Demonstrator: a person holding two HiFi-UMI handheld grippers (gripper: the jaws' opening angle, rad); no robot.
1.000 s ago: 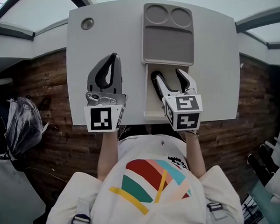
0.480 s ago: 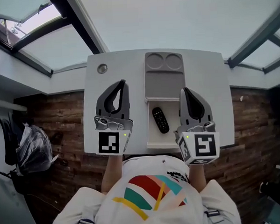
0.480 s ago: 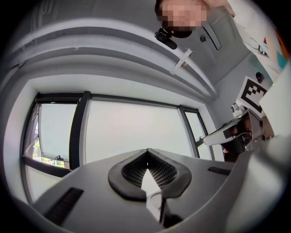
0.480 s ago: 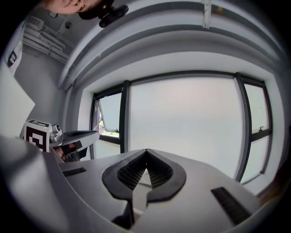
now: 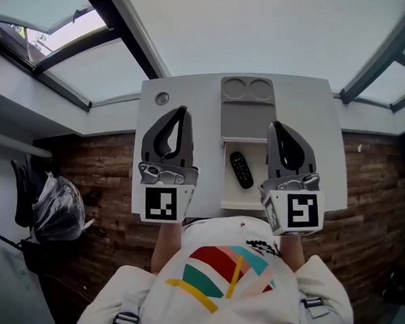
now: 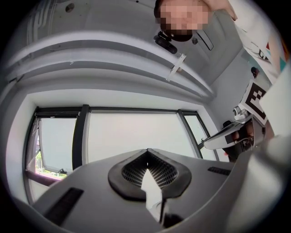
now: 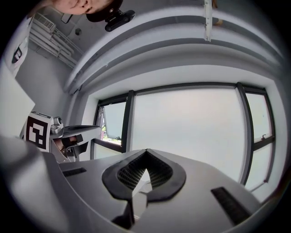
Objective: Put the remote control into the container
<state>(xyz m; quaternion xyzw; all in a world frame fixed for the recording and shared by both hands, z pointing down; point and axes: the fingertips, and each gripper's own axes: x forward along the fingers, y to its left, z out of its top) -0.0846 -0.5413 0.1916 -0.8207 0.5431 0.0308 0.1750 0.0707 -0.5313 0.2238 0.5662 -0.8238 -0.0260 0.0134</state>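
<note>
**As far as shown, done: remote control in the container**

Holds the right gripper (image 5: 274, 126) upright above the near side of the table, jaws pressed together with nothing between them. Looks, in that gripper's own view, only at window panes and ceiling. Holds the left gripper (image 5: 181, 111) the same way, tips closed and empty, well apart from the right.

Finds the remote control (image 5: 241, 170) between the two and lower down. Lies flat and slightly askew inside the white container (image 5: 228, 190), touched by neither gripper.

Shows a grey tray (image 5: 247, 118) with two round recesses just beyond the container, touching or overlapping its far end. Cannot tell which, nor whether meant as a lid. Carries all of this on the white table (image 5: 326, 131), with a small round fitting (image 5: 161, 98) near the far left corner.

Judged from this: placing finished, release finished, both tools clear. Left, at most: closing the container with the grey piece, if called for by the task at all. Otherwise nothing.
</note>
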